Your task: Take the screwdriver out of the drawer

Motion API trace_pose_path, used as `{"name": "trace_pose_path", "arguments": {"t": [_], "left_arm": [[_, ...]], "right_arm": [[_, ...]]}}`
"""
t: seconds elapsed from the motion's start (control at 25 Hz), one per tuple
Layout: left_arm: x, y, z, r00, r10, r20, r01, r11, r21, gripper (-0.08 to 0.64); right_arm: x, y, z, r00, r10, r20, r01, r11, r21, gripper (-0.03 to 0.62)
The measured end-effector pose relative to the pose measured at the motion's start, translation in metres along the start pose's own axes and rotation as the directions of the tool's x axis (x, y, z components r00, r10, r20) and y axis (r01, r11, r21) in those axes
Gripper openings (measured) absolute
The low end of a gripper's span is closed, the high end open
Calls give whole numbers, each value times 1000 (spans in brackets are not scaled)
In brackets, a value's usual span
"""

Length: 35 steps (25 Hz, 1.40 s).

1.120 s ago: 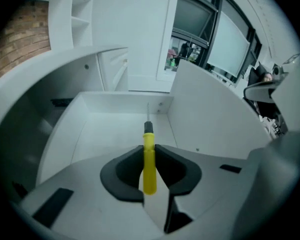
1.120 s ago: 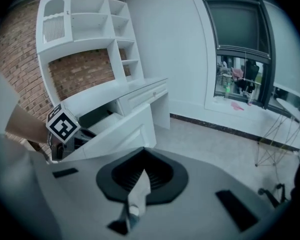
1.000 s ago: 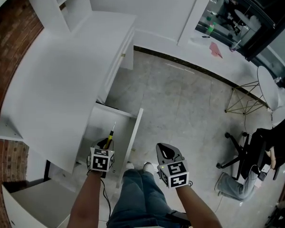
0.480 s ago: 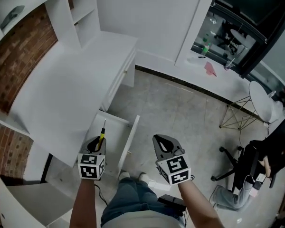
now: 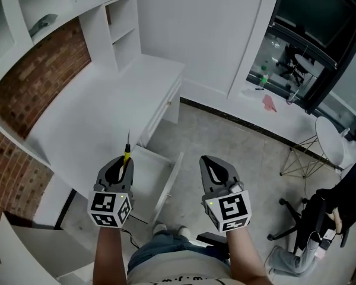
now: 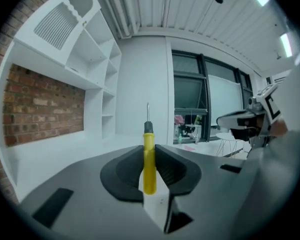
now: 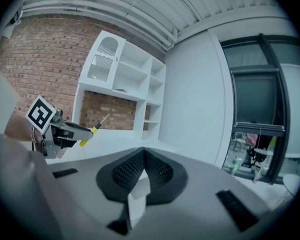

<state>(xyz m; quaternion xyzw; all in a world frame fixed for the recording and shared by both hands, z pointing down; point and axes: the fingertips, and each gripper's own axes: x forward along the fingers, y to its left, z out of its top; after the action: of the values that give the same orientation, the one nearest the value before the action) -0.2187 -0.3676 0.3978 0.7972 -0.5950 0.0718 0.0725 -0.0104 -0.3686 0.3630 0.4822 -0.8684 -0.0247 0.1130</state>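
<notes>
A screwdriver (image 5: 126, 153) with a yellow handle and thin metal shaft is clamped in my left gripper (image 5: 120, 170), held up over the front edge of the white desk (image 5: 89, 117). In the left gripper view its handle (image 6: 149, 156) stands upright between the black pads, tip upward. The open white drawer (image 5: 161, 174) lies below, between the two grippers. My right gripper (image 5: 216, 174) hovers to the right of the drawer, shut with nothing in it (image 7: 141, 176). The right gripper view also shows the left gripper (image 7: 62, 131) and the screwdriver (image 7: 95, 129) at its left.
White shelves (image 5: 115, 25) stand on the desk against a brick wall (image 5: 38, 70). A black office chair (image 5: 320, 215) and a white wire-legged chair (image 5: 332, 123) stand on the grey floor at right. The person's legs (image 5: 166, 251) are below the grippers.
Both grippers have risen together from drawer level to above the desk. The screwdriver came up out of the drawer in the left gripper. The head view has tipped up.
</notes>
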Motion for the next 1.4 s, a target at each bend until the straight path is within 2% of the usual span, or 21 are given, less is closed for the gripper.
{"name": "trace_pose_path", "arguments": {"t": [0.2,0.36,0.56,0.76,0.96,1.08,1.2,1.4], "left_arm": [[-15,4,54,990,12,140,-15,1000,22,80],[-23,1,78,977,-3,215,-13,997,73,80],[-32,-6,91,963,-26,269,-1,995,102,80],[-36,-9,97,955,-46,292,14,994,110,80],[-37,-12,100,951,-54,305,20,993,113,80],[-37,-10,102,949,-58,310,23,993,115,80],[-37,-8,102,949,-62,311,27,993,115,80],[-37,-6,102,948,-62,312,27,993,115,80]], "right_arm": [[-8,0,39,997,-8,71,11,999,-43,11],[-12,1,60,992,-20,123,26,999,-47,9],[-21,3,79,978,-18,207,9,999,46,9],[-21,4,75,982,-34,185,36,999,-9,8],[-22,5,70,985,-45,169,49,999,-21,8],[-20,6,69,986,-59,157,60,998,-5,9],[-16,8,67,986,-39,162,36,999,22,8],[-12,11,68,989,-40,142,39,999,9,8]]}}
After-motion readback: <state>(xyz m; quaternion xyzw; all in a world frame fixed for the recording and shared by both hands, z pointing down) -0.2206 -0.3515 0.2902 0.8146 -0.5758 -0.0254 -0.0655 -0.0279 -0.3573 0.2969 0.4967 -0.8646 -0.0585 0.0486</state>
